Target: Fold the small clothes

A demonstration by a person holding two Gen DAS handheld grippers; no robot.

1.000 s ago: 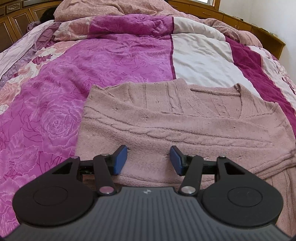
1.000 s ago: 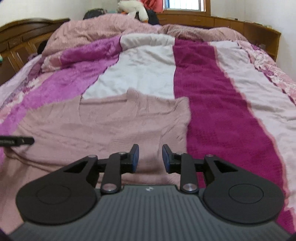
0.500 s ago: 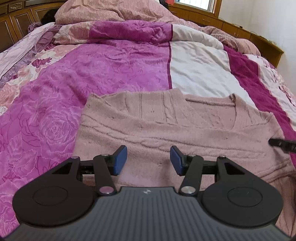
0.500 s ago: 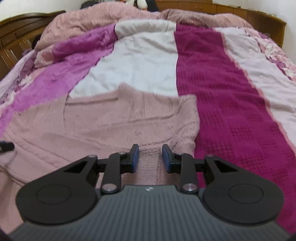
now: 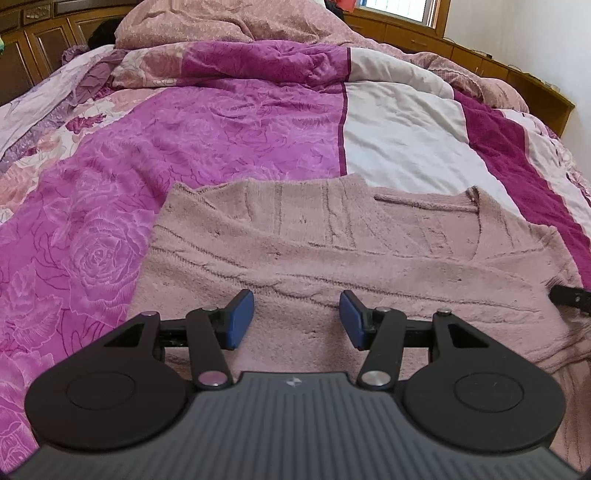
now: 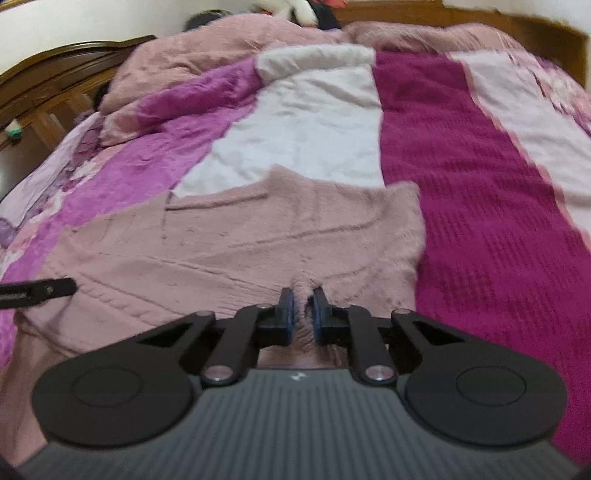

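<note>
Bright daylight, left view sharp; right view motion-blurred; fisheye edges.

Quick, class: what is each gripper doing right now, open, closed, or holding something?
Left gripper: open, empty, over the pink sweater.
Right gripper: jaws just closed, pinching a fold of the sweater.

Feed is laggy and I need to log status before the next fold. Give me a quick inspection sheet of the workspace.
Surface: bed with patchwork quilt, rumpled towards the headboard.
Job's things: pink knit sweater spread flat, neckline away from the cameras.
Clutter: heaped pink bedding at the far end.
Grippers: left hand-held gripper open over the sweater, nothing between its pads; right hand-held gripper has just closed, pinching a ridge of sweater fabric.
Cables: nothing seen.
Surroundings: wooden headboard; window.
</note>
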